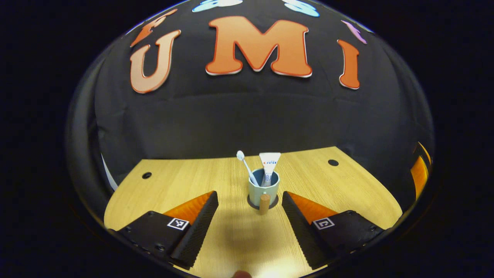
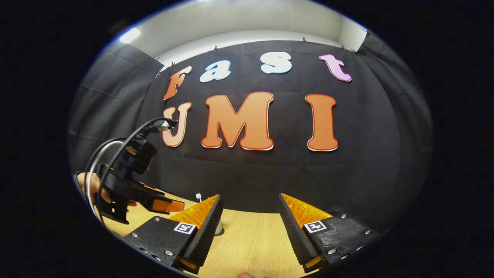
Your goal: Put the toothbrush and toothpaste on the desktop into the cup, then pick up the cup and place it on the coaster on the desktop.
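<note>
The pale blue-grey ceramic cup with a short round wooden handle is seen standing upright on the dark round coaster, whose rim shows beneath the cup's base on the light wooden desktop. Inside the cup, the white toothbrush leans away to the left with its head up, and the white toothpaste tube stands beside it, its flat crimped end uppermost; both long axes run near vertical.

The left gripper is held with its 2 fingers spread wide and nothing between them. The cup lies straight ahead of it, just beyond the fingertips and centred on the gap, with the handle turned toward the gripper. The right gripper is likewise spread apart and empty; the cup lies to its left, mostly hidden behind its left finger.

The left gripper is judged the nearer of the 2. The placement appears done, so any coming move is judged a straight retreat from the cup; nothing stands in the way, though the protruding handle could be clipped
</note>
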